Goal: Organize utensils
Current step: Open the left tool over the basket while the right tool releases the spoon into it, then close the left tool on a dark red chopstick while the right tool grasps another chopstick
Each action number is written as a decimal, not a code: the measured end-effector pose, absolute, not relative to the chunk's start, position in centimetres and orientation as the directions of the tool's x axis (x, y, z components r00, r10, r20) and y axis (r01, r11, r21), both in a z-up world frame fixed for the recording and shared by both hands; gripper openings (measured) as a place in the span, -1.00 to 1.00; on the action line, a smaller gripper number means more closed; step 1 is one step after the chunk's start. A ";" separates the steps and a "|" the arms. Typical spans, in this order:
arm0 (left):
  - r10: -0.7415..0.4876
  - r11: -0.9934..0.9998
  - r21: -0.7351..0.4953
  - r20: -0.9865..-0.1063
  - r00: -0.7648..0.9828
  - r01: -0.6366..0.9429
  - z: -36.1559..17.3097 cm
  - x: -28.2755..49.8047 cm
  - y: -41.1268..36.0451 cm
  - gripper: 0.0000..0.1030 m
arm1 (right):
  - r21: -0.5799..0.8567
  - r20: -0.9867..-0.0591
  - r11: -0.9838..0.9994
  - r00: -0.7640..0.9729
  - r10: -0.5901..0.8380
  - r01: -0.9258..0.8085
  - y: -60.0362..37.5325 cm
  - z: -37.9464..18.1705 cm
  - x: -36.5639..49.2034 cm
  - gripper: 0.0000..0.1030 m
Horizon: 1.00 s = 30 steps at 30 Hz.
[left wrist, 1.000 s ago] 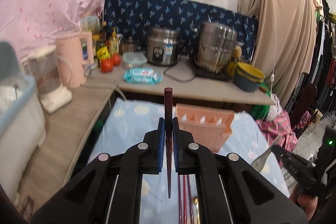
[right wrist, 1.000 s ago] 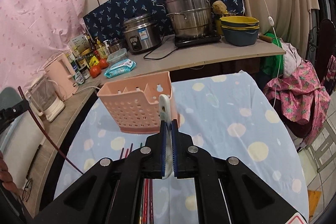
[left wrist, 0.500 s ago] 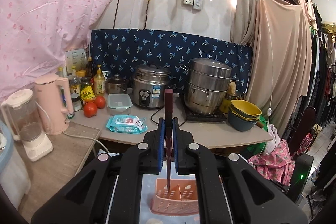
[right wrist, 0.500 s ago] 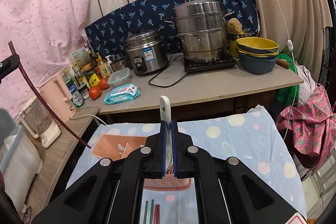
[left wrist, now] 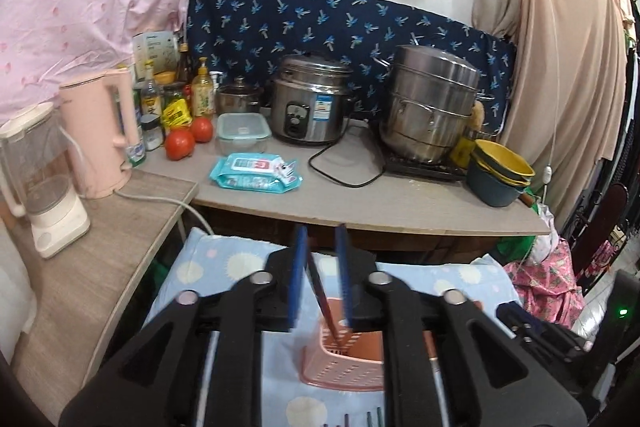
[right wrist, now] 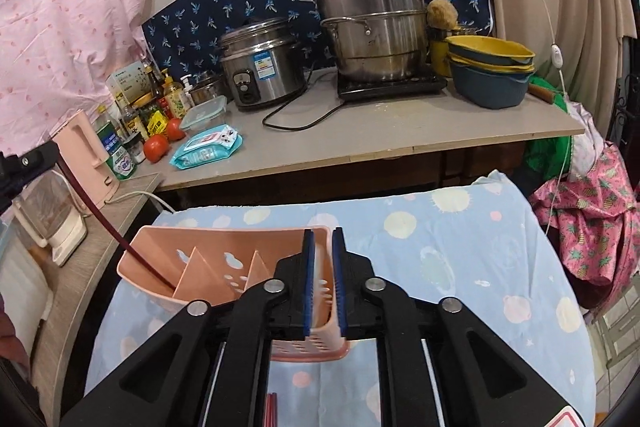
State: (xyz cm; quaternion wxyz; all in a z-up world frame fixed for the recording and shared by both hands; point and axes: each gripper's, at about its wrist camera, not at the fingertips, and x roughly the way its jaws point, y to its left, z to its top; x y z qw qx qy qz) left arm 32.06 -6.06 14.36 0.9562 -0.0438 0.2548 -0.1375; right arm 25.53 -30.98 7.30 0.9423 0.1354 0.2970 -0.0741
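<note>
A pink perforated utensil caddy (right wrist: 224, 267) with dividers stands on the blue spotted cloth; it also shows in the left wrist view (left wrist: 344, 363). My left gripper (left wrist: 322, 279) is open above it. A dark red chopstick (left wrist: 324, 303) leans between its blue pads, its tip down in the caddy. In the right wrist view that chopstick (right wrist: 108, 227) slants into the caddy's left compartment. My right gripper (right wrist: 322, 283) is open over the caddy's right end, and nothing shows between its pads. More chopsticks (right wrist: 272, 407) lie on the cloth below it.
A counter (right wrist: 400, 135) behind the table holds a rice cooker (right wrist: 260, 63), a steel steamer pot (right wrist: 372, 19), stacked bowls (right wrist: 492, 71), a wipes pack (right wrist: 208, 147), tomatoes and bottles. A pink kettle (left wrist: 100, 131) and a blender (left wrist: 40, 179) stand on the left shelf.
Both grippers have opened. The left let go of the red chopstick, which now leans in the caddy. The white-handled utensil is gone from the right gripper. Both cameras tilted down.
</note>
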 end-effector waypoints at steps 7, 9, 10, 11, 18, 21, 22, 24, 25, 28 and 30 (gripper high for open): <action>-0.225 0.974 -0.131 -0.472 0.852 0.184 13.7 28.1 -3.3 0.08 | 0.223 -0.546 0.951 0.836 -0.060 0.214 -30.6 8.9 20.5 -0.29; -0.216 0.976 -0.123 -0.496 0.841 0.179 12.7 26.5 -2.4 0.08 | 0.207 -0.548 0.956 0.834 -0.064 0.209 -30.1 8.7 18.4 -0.24; -0.209 0.978 -0.114 -0.510 0.835 0.174 12.1 25.8 -2.1 0.08 | 0.202 -0.551 0.957 0.832 -0.065 0.209 -29.8 8.5 17.4 -0.23; -0.200 0.980 -0.108 -0.524 0.828 0.168 11.3 25.0 -1.7 0.09 | 0.196 -0.558 0.959 0.827 -0.064 0.206 -29.5 8.1 16.2 -0.22; -0.152 0.987 -0.057 -0.660 0.736 0.153 4.3 19.7 -0.1 0.09 | 0.172 -0.639 0.965 0.768 -0.045 0.200 -27.4 4.0 9.6 -0.21; -0.145 0.987 -0.050 -0.704 0.695 0.155 1.6 17.1 0.3 0.09 | 0.168 -0.673 0.966 0.739 -0.032 0.194 -26.0 2.0 7.2 -0.21; -0.139 0.987 -0.043 -0.709 0.691 0.155 0.9 16.4 0.3 0.09 | 0.168 -0.683 0.967 0.730 -0.025 0.191 -25.4 1.3 6.4 -0.21; -0.138 0.986 -0.039 -0.724 0.676 0.159 -0.4 15.1 0.4 0.09 | 0.154 -0.701 0.971 0.713 -0.024 0.184 -24.3 0.0 5.1 -0.21; -0.146 0.985 -0.047 -0.733 0.664 0.165 -1.1 14.5 0.4 0.09 | 0.148 -0.712 0.973 0.702 -0.021 0.179 -23.7 -0.7 4.6 -0.21; -0.147 0.985 -0.048 -0.748 0.648 0.168 -2.6 12.9 0.3 0.09 | 0.139 -0.735 0.977 0.679 -0.008 0.162 -22.0 -2.5 3.2 -0.21; -0.160 0.983 -0.063 -0.755 0.636 0.173 -3.3 11.9 0.1 0.09 | 0.126 -0.749 0.981 0.663 -0.004 0.149 -21.0 -3.5 2.7 -0.21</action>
